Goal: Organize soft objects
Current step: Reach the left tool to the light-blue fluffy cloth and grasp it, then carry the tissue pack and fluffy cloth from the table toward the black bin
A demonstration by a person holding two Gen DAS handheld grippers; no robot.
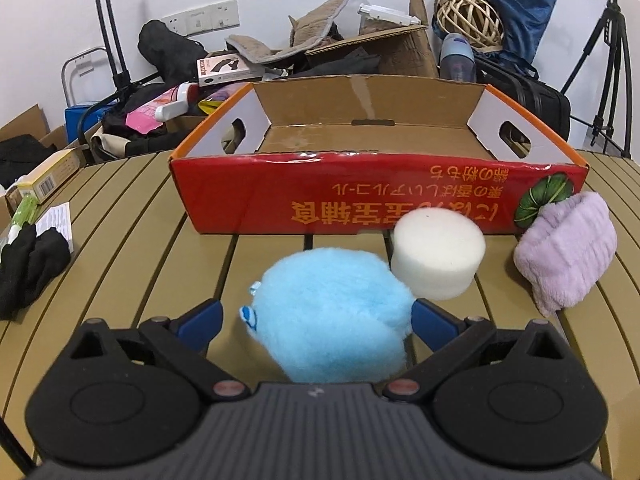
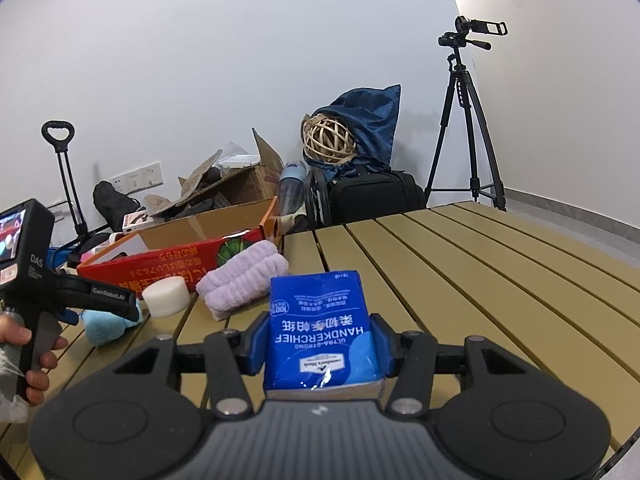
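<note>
A fluffy light-blue plush ball (image 1: 332,320) lies on the slatted table between the blue fingers of my left gripper (image 1: 318,320), which is open; the right pad touches the fluff and a gap shows on the left. The right wrist view shows the same ball (image 2: 106,326) under the left gripper (image 2: 120,306), held by a hand. My right gripper (image 2: 320,340) is shut on a blue handkerchief tissue pack (image 2: 320,332). A white foam puck (image 1: 438,254) and a rolled lilac towel (image 1: 568,248) sit against the red cardboard tray (image 1: 320,192), whose inside looks empty.
Black cloth (image 1: 28,268), a paper slip and small boxes lie at the table's left edge. Behind the tray is floor clutter: cartons, bags, a wicker ball (image 1: 468,20), a trolley handle. A tripod with a camera (image 2: 464,120) stands back right. Bare slats (image 2: 480,264) stretch to the right.
</note>
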